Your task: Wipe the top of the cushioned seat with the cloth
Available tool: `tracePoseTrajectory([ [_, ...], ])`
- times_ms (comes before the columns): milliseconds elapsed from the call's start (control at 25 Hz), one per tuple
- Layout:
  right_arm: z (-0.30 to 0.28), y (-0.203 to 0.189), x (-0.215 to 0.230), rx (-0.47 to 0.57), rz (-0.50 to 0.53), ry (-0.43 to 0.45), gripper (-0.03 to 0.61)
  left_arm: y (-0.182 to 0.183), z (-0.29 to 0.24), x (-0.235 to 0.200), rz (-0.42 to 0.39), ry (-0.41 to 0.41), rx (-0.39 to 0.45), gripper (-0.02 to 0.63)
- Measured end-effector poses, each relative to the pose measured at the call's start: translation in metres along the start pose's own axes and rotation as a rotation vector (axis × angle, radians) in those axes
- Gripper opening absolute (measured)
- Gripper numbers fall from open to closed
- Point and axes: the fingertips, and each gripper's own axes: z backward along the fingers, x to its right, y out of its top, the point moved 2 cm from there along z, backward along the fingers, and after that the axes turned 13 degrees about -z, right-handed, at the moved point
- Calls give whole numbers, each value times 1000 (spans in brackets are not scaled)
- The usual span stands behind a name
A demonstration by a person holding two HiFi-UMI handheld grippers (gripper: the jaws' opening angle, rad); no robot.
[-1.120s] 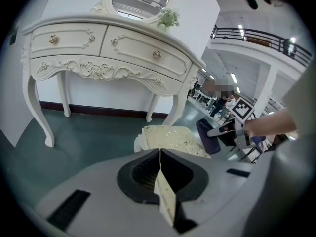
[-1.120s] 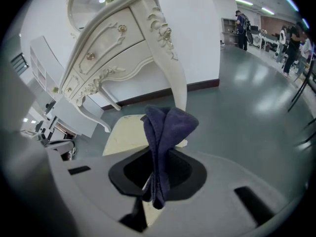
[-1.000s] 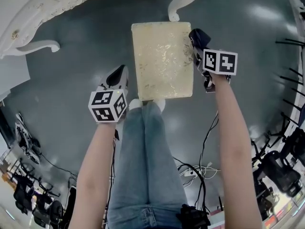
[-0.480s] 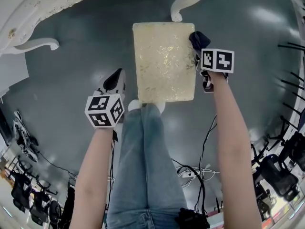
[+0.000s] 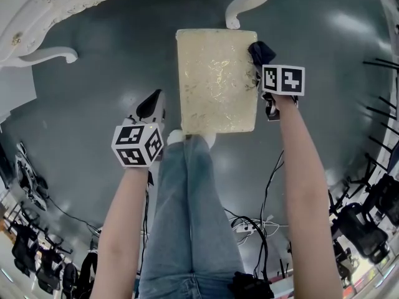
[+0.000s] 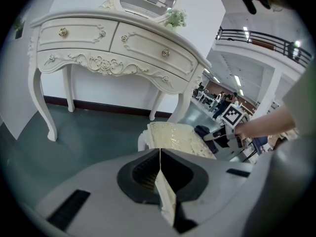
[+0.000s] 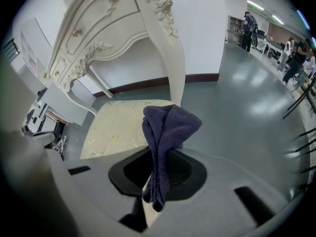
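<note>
The cushioned seat (image 5: 216,83), pale yellow with a shiny leafy pattern, stands on the grey-green floor (image 5: 93,98) just in front of a white carved dressing table (image 5: 75,5), its far edge close to one of the table's curved legs (image 5: 240,5). The right gripper (image 5: 258,53) is at the seat's right edge near the far corner, and its jaws pinch a dark blue cloth (image 7: 168,127), folded into a thick bunch that stands up past the jaw tips. In the head view the cloth lies against the seat's right rim; whether it presses on the cushion cannot be told. The left gripper (image 5: 151,104) hangs over the floor to the left of the seat's near corner, apart from it, with its jaws pressed together and nothing between them. The person's legs in blue jeans (image 5: 193,217) point at the near edge of the seat, and cables (image 5: 262,220) trail on the floor beside them.
</note>
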Motion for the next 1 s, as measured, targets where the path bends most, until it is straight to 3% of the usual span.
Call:
tracePoseTrajectory([
  [1000, -14, -6, -83, -38, 29, 157, 43, -9, 17, -18, 7, 13, 3, 5],
])
